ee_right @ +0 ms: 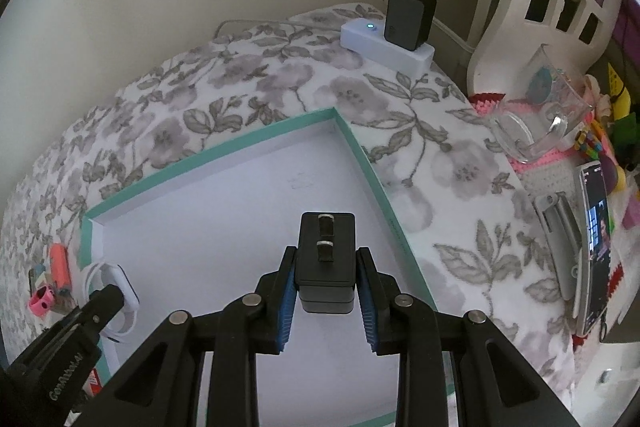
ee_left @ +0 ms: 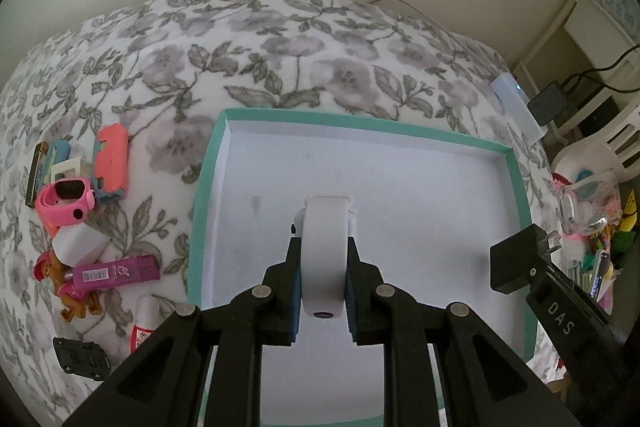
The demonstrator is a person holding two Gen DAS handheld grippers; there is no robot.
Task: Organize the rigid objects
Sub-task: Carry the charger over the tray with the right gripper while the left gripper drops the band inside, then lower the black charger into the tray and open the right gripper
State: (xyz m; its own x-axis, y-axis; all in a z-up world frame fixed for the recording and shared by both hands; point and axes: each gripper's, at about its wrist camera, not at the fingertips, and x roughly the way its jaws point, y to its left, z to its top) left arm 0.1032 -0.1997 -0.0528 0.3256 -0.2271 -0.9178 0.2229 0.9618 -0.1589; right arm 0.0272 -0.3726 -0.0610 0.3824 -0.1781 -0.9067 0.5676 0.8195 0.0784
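White and looped, a smartwatch band [ee_left: 323,251] is pinched between the blue pads of the left gripper [ee_left: 323,281], its jaws closed narrowly on the strap and holding it upright over the pale floor of the teal-rimmed box lid [ee_left: 208,187]. To the right, the right gripper [ee_right: 326,277] is clamped on a black plug adapter [ee_right: 326,255], prongs pointing away, also above the tray's interior near its right wall. Left of the tray, on the grey floral cloth [ee_left: 280,47], lies a cluster of small things: a pink kids' watch [ee_left: 66,201], a coral-and-blue case [ee_left: 112,157], a white block [ee_left: 80,245], a purple stick-shaped package [ee_left: 116,271], a toy dog figure [ee_left: 64,287] and a black clip-like piece [ee_left: 82,357]. At the far right corner of the cloth sits a white power strip [ee_right: 386,45] with a black charger [ee_right: 409,19] plugged in. Beyond the cloth's right edge are a clear glass mug [ee_right: 540,119] and a phone [ee_right: 596,243] with its screen lit.
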